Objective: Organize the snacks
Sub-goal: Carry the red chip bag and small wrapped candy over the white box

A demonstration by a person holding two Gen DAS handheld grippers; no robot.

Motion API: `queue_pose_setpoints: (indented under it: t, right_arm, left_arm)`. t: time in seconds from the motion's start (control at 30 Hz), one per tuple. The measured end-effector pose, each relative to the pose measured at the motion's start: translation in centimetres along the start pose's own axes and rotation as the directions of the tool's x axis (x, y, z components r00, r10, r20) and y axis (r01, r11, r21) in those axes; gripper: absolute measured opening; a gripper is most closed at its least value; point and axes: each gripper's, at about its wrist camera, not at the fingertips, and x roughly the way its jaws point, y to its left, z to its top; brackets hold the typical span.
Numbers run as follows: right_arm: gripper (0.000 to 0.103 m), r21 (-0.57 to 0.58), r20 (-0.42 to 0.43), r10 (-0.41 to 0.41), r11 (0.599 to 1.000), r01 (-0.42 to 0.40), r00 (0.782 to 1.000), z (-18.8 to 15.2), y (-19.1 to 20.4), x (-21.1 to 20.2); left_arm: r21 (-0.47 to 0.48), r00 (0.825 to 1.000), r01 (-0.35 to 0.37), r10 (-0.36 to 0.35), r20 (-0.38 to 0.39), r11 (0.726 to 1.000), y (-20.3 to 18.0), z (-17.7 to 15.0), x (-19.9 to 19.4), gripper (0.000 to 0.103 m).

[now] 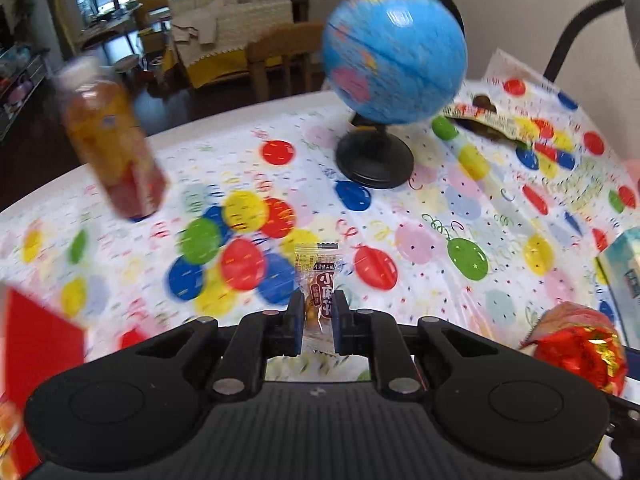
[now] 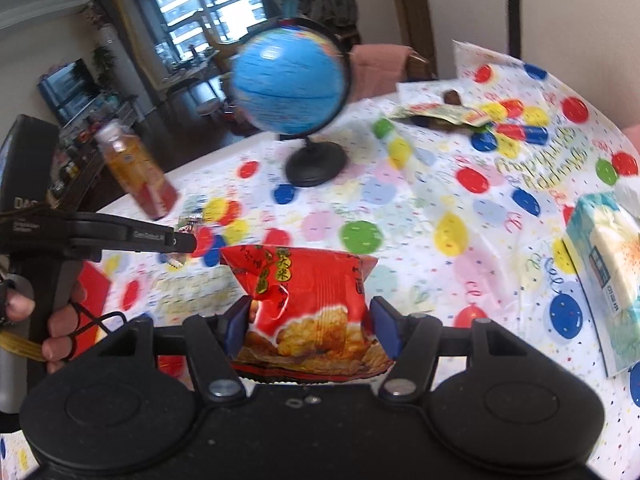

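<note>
- Closest to my left lens, the left gripper (image 1: 317, 322) has its jaws pressed nearly together on a small clear-wrapped candy (image 1: 319, 280); the wrapper stands up between the pads, its top edge poking out beyond the tips, above the balloon-print tablecloth (image 1: 420, 216).
- Between the blue pads of my right gripper (image 2: 310, 322) sits a red snack bag (image 2: 308, 288), held at its middle with the jaws about half spread around its puffy body; both ends bulge out past the pads.
- From the right view, the left gripper shows side-on to the left, the candy wrapper at its tip, and a hand (image 2: 52, 320) grips its handle.
- Risk, as I judge it: the candy is pinched through slippery film on a narrow strip, so a quick swing could let it slide out.
- The bag is air-filled; squeezing harder may crush the crackers, while a looser hold may let it tip and drop.
- Obstacles near my path: a globe (image 1: 394, 54) on its black stand, a drink bottle (image 1: 114, 140) to the left, a tissue pack (image 2: 604, 276) to the right. A careless sweep could knock the bottle over.
</note>
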Motion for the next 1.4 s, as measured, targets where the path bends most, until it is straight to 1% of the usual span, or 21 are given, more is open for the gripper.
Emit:
queue_pose_setpoints:
  t: [0.2,0.33,0.43,0.67,0.87,1.1,1.23,1.4]
  right_arm:
    - [0.062,-0.077,0.01,0.052,0.996,-0.051,0.999,-0.3,5.1,-2.4]
    - [0.062,-0.132,0.011,0.09,0.987,-0.087,0.996,-0.7,9.0,-3.7]
    - [0.062,-0.17,0.015,0.114,0.979,-0.11,0.993,-1.1,12.1,-4.6]
    - [0.062,-0.249,-0.001,0.17,0.954,-0.165,0.985,-2.2,19.1,-5.2]
    - [0.062,-0.301,-0.029,0.201,0.932,-0.2,0.979,-3.6,24.9,-4.6]
    - [0.062,-0.356,-0.056,0.214,0.908,-0.22,0.975,-4.7,31.2,-2.6]
    - [0.062,-0.373,-0.068,0.212,0.901,-0.222,0.975,-4.9,34.3,-0.7]
    - [0.062,-0.392,-0.067,0.188,0.898,-0.199,0.98,-4.6,37.3,2.9]
  left_arm:
    - [-0.061,0.999,0.001,0.001,0.034,0.998,3.8,-2.4,-6.3,0.013]
    - [-0.106,0.999,-0.018,0.023,0.047,0.994,6.9,-4.5,-9.8,0.013]
    - [-0.14,0.996,-0.033,0.044,0.074,0.99,9.4,-6.2,-12.4,0.013]
    - [-0.221,0.993,-0.055,0.077,0.09,0.974,15.5,-9.8,-17.0,0.013]
    - [-0.277,0.989,-0.081,0.112,0.095,0.958,20.6,-12.4,-19.4,0.013]
    - [-0.328,0.983,-0.121,0.16,0.093,0.937,26.7,-14.4,-21.1,0.013]
    - [-0.341,0.982,-0.14,0.174,0.07,0.93,30.1,-15.4,-20.9,0.013]
    - [-0.351,0.982,-0.166,0.188,0.03,0.922,33.6,-16.1,-19.4,0.013]
